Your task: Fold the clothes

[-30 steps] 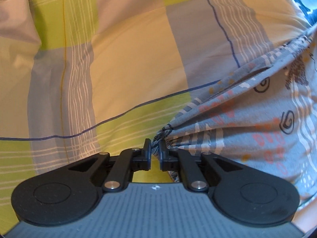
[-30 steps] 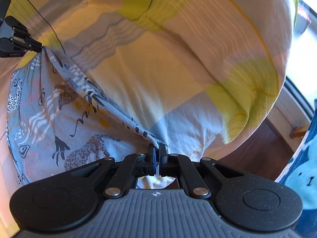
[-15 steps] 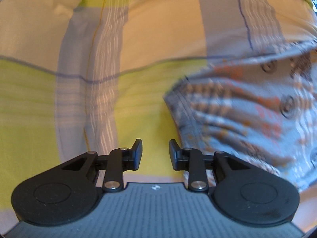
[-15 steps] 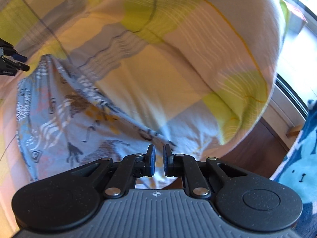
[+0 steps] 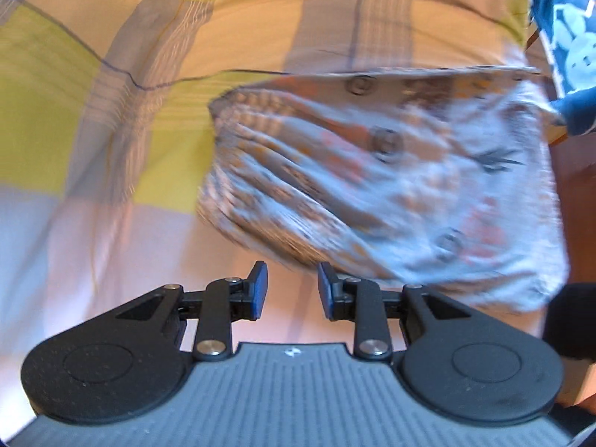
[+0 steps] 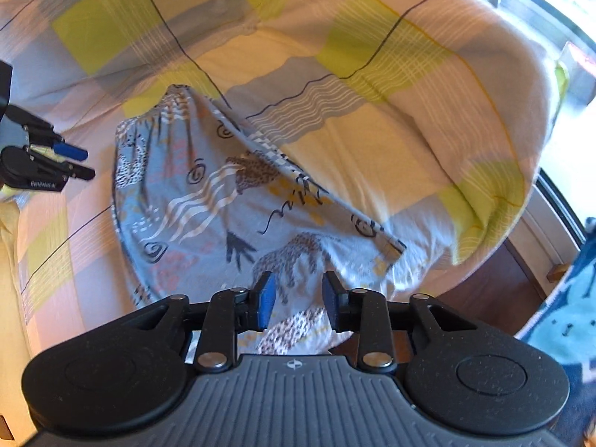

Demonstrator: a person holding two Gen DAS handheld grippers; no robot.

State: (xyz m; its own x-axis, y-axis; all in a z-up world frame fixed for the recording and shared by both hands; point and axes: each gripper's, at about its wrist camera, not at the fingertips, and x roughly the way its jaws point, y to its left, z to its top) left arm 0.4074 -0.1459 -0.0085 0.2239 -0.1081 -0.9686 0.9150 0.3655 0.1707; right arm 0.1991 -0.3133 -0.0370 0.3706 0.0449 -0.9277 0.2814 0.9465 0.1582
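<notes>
1. Left wrist view. The printed garment (image 5: 380, 186) lies on the bed's checked duvet (image 5: 111, 111), ahead and to the right of the left gripper (image 5: 291, 290). The frame is motion-blurred, so the print detail is unreliable. The fingers stand apart with nothing between them. The gripper sits low over the bedding, just short of the cloth's near-left edge and not touching it. A blue patterned fabric (image 5: 566, 44) shows at the upper right.

2. Right wrist view. The garment (image 6: 208, 201) is spread on the duvet (image 6: 391, 93), one straight edge running diagonally to a corner near the right gripper (image 6: 296, 296). That edge looks doubled over; I cannot tell how many layers lie beneath. The right gripper's fingers are apart and empty, poised above the near hem. The left gripper (image 6: 80, 164) is at the far left, beside the cloth, with its fingers apart.

3. Handling, judged. Thin, light, limp jersey: it will sag and wrinkle, and slide easily over the duvet. Best held by pinching a hem or corner.
</notes>
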